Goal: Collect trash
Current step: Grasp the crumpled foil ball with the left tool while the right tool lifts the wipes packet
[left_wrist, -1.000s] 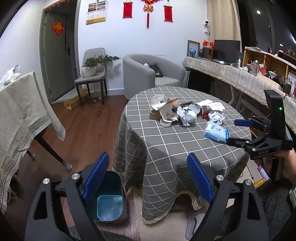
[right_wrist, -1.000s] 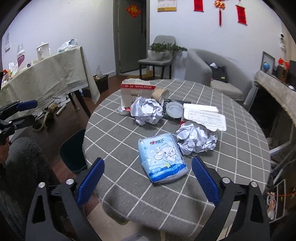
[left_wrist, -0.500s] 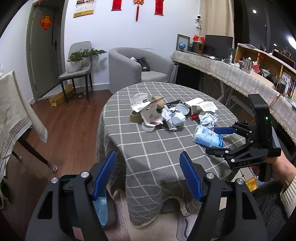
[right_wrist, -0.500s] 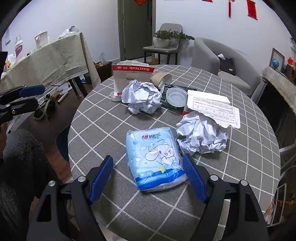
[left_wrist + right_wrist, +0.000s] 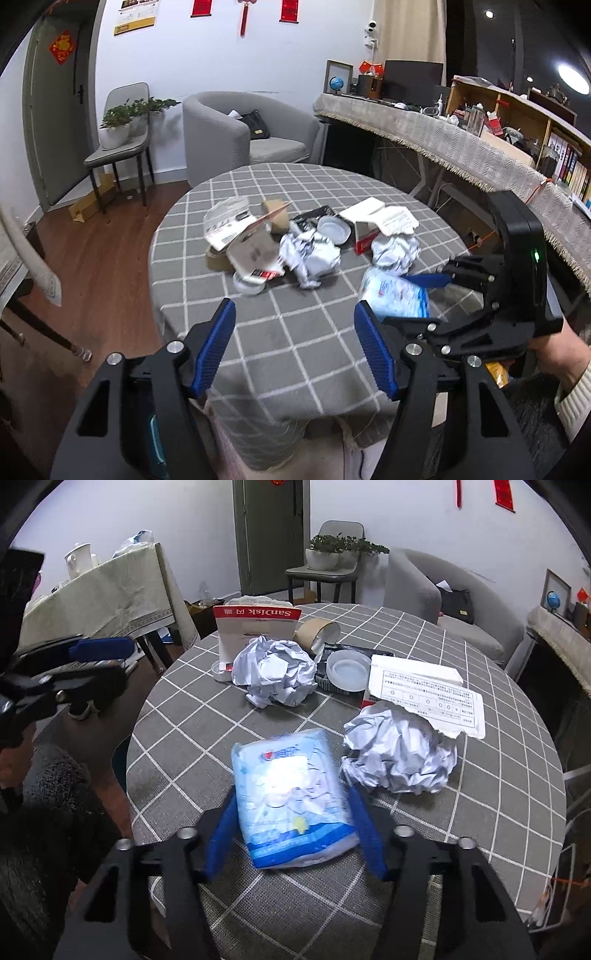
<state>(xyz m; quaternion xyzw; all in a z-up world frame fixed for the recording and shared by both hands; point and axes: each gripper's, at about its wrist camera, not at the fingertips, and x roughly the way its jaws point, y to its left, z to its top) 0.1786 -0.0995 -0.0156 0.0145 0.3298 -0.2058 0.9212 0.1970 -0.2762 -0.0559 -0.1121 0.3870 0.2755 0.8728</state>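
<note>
At the far left, low under the near table edge, a sliver of a teal plastic bin (image 5: pixel 153 439) shows behind the left gripper (image 5: pixel 295 347). That gripper hangs over the near rim of the round table with the grey checked cloth (image 5: pixel 295 354); its jaws have just been closing a little but stand apart with nothing between them.

Right of it, past the middle of the table, lies a heap of litter: a red-and-white card package (image 5: pixel 256 627), a brown cardboard tape core (image 5: pixel 317 633), a crumpled ball of white paper (image 5: pixel 275 674) and a round white plastic lid (image 5: pixel 349 670).

Further right and nearer, the right gripper (image 5: pixel 291 834) has just been closing its jaws onto the soft blue plastic pack of tissues (image 5: pixel 291 797). The blue pads press its two long sides at the near end, so it is grasped; the pack sits at the near right of the table, just beside a second crumpled paper ball (image 5: pixel 400 755).

The pack looks light, squashy and slick-skinned. I judge a hold across its narrow width, near the middle, safest, since an end grip may let it droop or slide.
</note>
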